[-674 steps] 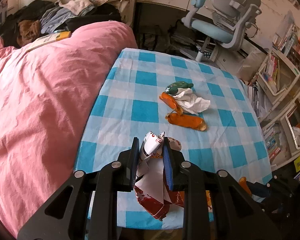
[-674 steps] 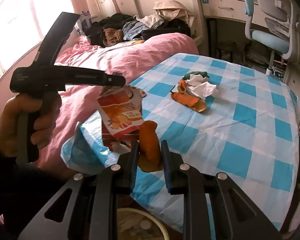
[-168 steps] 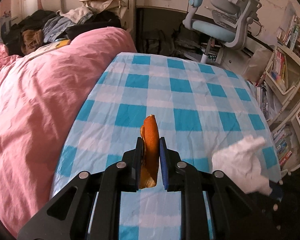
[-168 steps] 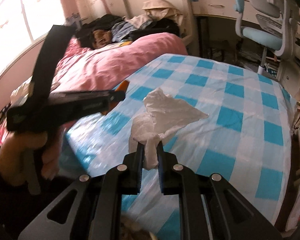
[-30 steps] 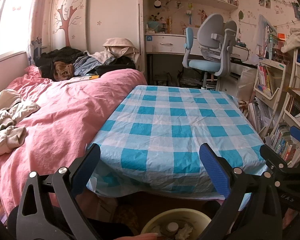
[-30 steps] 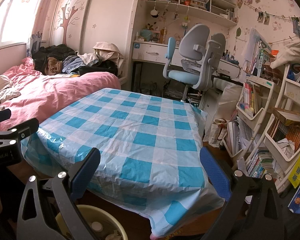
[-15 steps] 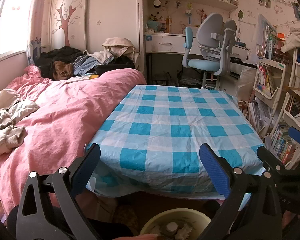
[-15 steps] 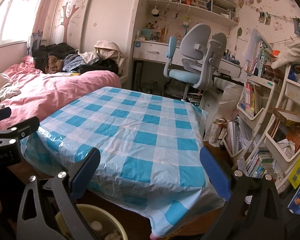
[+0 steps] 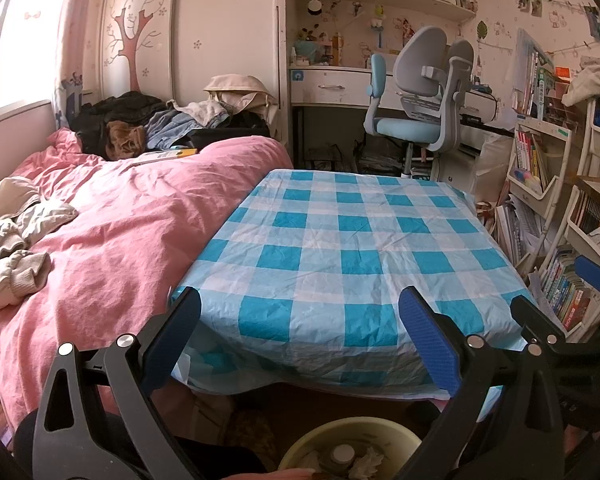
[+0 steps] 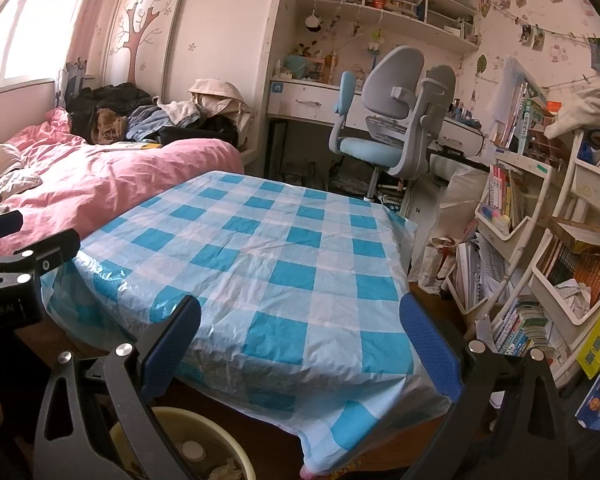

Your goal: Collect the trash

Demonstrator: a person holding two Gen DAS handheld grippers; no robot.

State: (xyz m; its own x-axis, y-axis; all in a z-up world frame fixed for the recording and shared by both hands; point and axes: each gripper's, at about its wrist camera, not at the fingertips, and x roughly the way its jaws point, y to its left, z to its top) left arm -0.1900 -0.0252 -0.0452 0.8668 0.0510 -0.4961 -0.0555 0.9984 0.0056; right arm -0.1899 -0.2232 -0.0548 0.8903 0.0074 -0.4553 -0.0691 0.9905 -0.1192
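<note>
Bedroom clutter rings a table (image 9: 352, 240) draped in a blue-and-white checked cloth, whose top shows only bare cloth in both views. Along its left edge a bed with a pink duvet (image 9: 112, 232) presses close, the duvet meeting the cloth with no gap visible. Past the far edge stand a grey and blue desk chair (image 9: 416, 120) and a white desk, with some open floor between them and the table. To the right, white shelves of books (image 10: 520, 264) stand near the table's right edge, leaving a narrow strip of floor. The cloth's near edge hangs down over dark floor.

Below that near edge sits a pale yellow bin (image 9: 348, 446). Inside it lie crumpled white tissue and a round white lid-like piece; the rest of its contents is hidden by the frame edge. In the right wrist view the same bin shows at lower left, partly behind a finger.

The left gripper (image 9: 298, 336) is held above the bin, its blue-padded fingers spread wide with nothing between them. The right gripper (image 10: 300, 344) is likewise spread wide and empty, facing the table's near right corner.
</note>
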